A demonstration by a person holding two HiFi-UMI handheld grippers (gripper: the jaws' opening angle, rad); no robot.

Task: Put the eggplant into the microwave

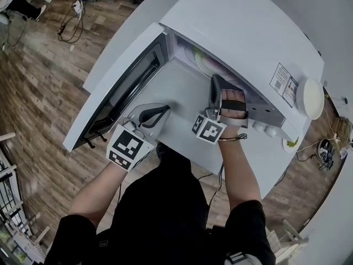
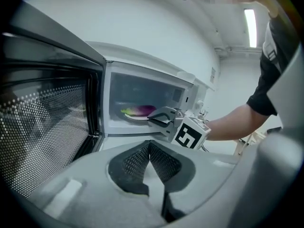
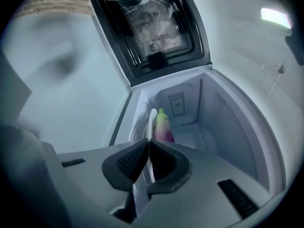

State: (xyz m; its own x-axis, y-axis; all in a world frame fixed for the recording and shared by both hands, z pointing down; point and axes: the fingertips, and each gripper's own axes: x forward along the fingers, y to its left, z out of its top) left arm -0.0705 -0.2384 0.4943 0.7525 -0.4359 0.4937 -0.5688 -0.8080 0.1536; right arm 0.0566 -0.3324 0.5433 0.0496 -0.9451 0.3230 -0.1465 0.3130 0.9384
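Note:
The purple eggplant (image 3: pixel 165 126) with a green stem lies on a white plate (image 3: pixel 151 120) inside the open microwave (image 1: pixel 237 26). In the left gripper view, the eggplant (image 2: pixel 141 110) and plate (image 2: pixel 134 117) sit low in the cavity. My right gripper (image 3: pixel 148 142) reaches into the opening, shut on the plate's near rim. The head view shows it as the right gripper (image 1: pixel 214 84) at the cavity mouth. Apart from the plate, my left gripper (image 2: pixel 149 144) is shut on nothing. It hovers in front of the microwave as the left gripper (image 1: pixel 165 109), beside the swung-out door (image 1: pixel 124 90).
The door's mesh window (image 2: pixel 42 127) fills the left of the left gripper view. A white dish (image 1: pixel 313 98) and a label (image 1: pixel 284 84) lie on the microwave's top at the right. Control knobs (image 1: pixel 263 127) are beside the right hand. Cables (image 1: pixel 69 21) lie on the wooden floor.

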